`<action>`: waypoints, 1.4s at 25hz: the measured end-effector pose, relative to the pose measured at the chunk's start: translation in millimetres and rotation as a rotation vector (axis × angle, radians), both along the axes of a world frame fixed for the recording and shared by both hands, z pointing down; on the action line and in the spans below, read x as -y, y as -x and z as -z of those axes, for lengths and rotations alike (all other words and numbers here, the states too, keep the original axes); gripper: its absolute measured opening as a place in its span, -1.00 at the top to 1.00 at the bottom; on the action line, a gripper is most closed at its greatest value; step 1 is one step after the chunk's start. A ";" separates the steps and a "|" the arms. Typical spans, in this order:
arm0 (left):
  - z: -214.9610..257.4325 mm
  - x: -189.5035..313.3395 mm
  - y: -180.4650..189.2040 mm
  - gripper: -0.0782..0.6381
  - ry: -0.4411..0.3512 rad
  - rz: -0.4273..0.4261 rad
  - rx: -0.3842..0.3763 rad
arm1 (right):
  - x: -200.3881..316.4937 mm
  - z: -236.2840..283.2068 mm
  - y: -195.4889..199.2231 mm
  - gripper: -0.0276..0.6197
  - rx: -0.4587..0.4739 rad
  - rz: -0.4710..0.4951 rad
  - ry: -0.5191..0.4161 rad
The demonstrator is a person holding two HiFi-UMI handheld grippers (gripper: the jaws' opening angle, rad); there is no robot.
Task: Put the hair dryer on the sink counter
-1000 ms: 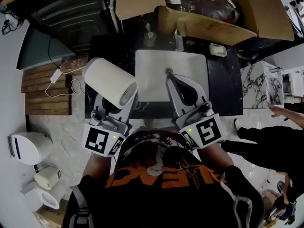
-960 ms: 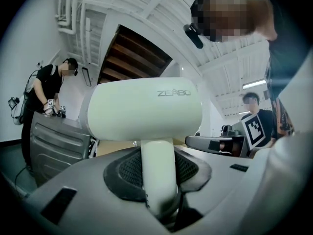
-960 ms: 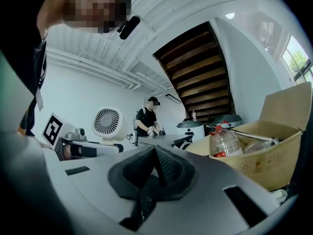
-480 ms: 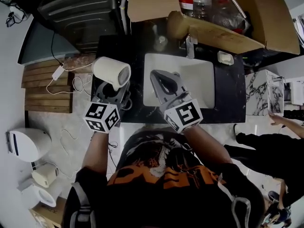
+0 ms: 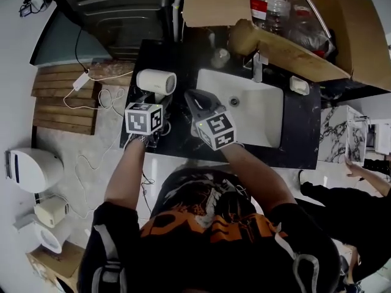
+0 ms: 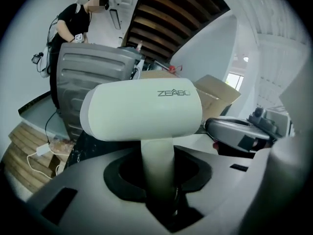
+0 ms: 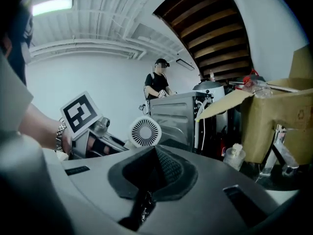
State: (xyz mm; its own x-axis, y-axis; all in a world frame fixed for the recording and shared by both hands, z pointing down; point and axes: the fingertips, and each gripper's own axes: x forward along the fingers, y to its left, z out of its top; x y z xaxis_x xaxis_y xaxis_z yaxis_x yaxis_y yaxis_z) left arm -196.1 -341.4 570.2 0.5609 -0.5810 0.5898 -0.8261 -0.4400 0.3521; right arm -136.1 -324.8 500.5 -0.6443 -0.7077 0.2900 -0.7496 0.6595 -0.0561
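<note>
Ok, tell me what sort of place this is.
Probably a bathroom, though perhaps a staged one: a white sink basin with a tap sits in a black counter, what looks like a toilet stands on the floor to the left, and a big cardboard box looms behind the counter.

One hair dryer [image 5: 156, 82], one sink [image 5: 269, 124], one cardboard box [image 5: 287, 49] at twelve o'clock, and two grippers: left gripper [image 5: 153, 101], right gripper [image 5: 194, 97].
</note>
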 end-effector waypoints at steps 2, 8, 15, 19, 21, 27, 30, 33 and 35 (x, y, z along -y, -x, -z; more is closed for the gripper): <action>-16.3 3.6 5.0 0.37 0.066 0.016 0.028 | 2.2 -19.0 5.3 0.88 -0.015 0.011 0.039; -54.7 13.9 11.5 0.37 0.212 -0.003 0.166 | 11.7 -64.5 16.1 0.88 -0.048 0.019 0.143; -89.2 19.8 17.1 0.36 0.356 -0.044 0.282 | 15.7 -97.6 26.0 0.88 -0.079 0.029 0.214; -99.3 21.0 18.4 0.35 0.406 -0.069 0.305 | 12.1 -110.0 25.0 0.88 -0.085 0.024 0.247; -102.5 22.9 20.3 0.34 0.423 -0.070 0.304 | 11.9 -111.5 25.6 0.88 -0.080 0.024 0.253; -104.4 22.9 18.5 0.29 0.422 -0.103 0.303 | 11.0 -110.3 27.1 0.88 -0.066 0.018 0.253; -99.3 22.6 14.2 -0.10 0.396 -0.086 0.239 | 11.2 -106.6 27.6 0.88 -0.061 0.016 0.250; -90.5 22.9 13.9 -0.30 0.341 -0.070 0.213 | 11.2 -104.0 25.0 0.88 -0.060 0.014 0.247; -82.0 22.4 16.6 -0.31 0.294 -0.056 0.196 | 9.5 -102.7 21.2 0.88 -0.055 0.008 0.244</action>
